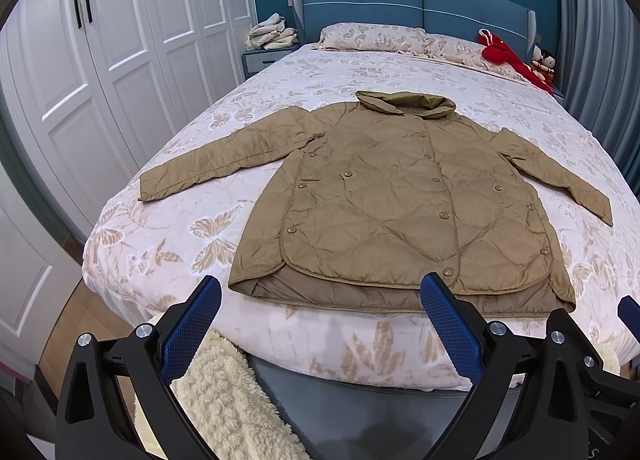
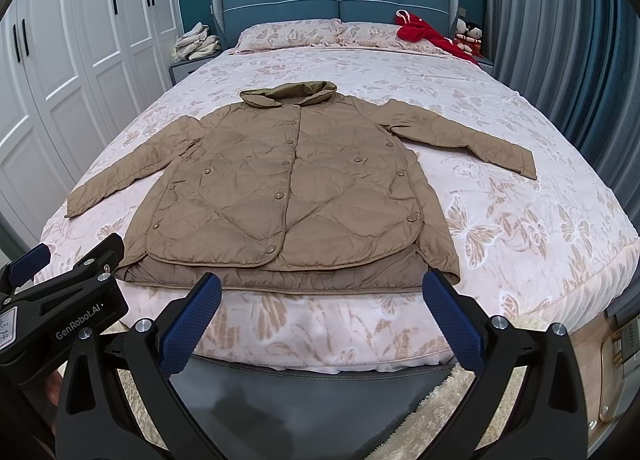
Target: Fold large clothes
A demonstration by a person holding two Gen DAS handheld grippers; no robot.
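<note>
A tan quilted jacket (image 1: 384,196) lies flat and face up on the bed, collar toward the headboard, both sleeves spread out to the sides, hem at the foot. It also shows in the right wrist view (image 2: 288,188). My left gripper (image 1: 320,300) is open and empty, held just off the foot of the bed before the hem's left half. My right gripper (image 2: 320,296) is open and empty before the hem's right half. The left gripper's body also shows at the left of the right wrist view (image 2: 60,292).
The bed (image 1: 192,228) has a pink butterfly-print cover and a blue headboard (image 1: 412,0). Red clothing (image 1: 512,60) and dolls lie at the far right by the pillows. White wardrobes (image 1: 100,60) stand left. A fluffy cream rug (image 1: 224,396) lies on the floor at the bed's foot.
</note>
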